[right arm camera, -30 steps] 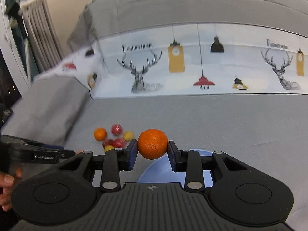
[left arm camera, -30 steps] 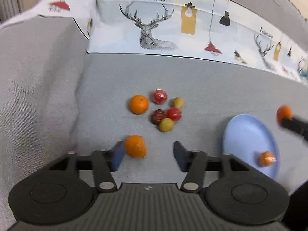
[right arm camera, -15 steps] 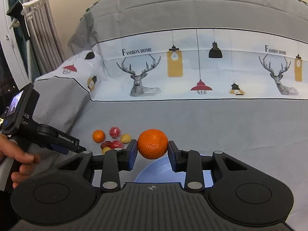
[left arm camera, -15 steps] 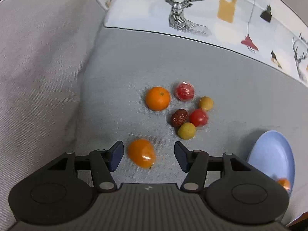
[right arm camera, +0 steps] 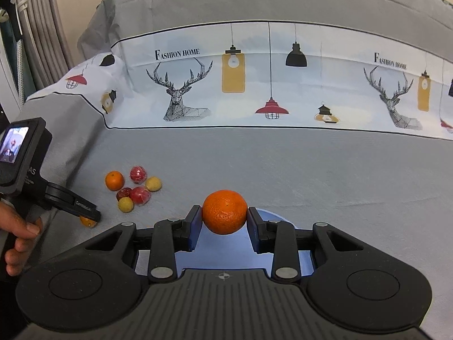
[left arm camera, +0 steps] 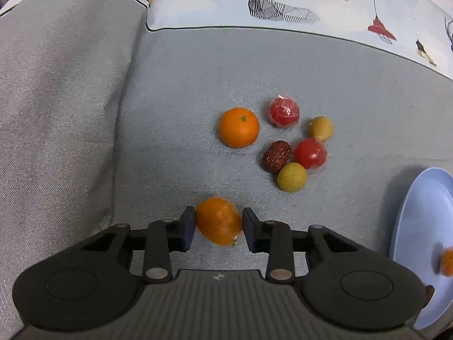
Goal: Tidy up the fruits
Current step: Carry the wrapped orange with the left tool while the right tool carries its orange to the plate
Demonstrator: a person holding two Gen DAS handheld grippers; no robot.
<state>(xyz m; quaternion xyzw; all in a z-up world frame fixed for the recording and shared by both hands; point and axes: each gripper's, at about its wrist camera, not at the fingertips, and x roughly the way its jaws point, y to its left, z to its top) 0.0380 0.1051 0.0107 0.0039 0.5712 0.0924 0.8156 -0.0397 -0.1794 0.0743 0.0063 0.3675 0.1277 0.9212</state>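
bed cover [left arm camera: 198,90]: grey, served as work surface.
blue plate [left arm camera: 419,226]: collection spot, one small orange fruit in it.
right gripper [right arm camera: 224,223]: clenched on mandarin [right arm camera: 224,211], held over plate for drop.
left gripper [left arm camera: 218,228]: jaws just closing, pads against oblong orange fruit [left arm camera: 218,223] lying on cover.
loose fruit cluster [left arm camera: 283,144]: unsorted beyond it.

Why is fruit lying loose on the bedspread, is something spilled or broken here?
Nothing looks damaged. Six small fruits sit in a loose cluster straight on the grey bedspread rather than on the blue plate. The left gripper has just closed around an orange; the right gripper holds another orange above the plate.
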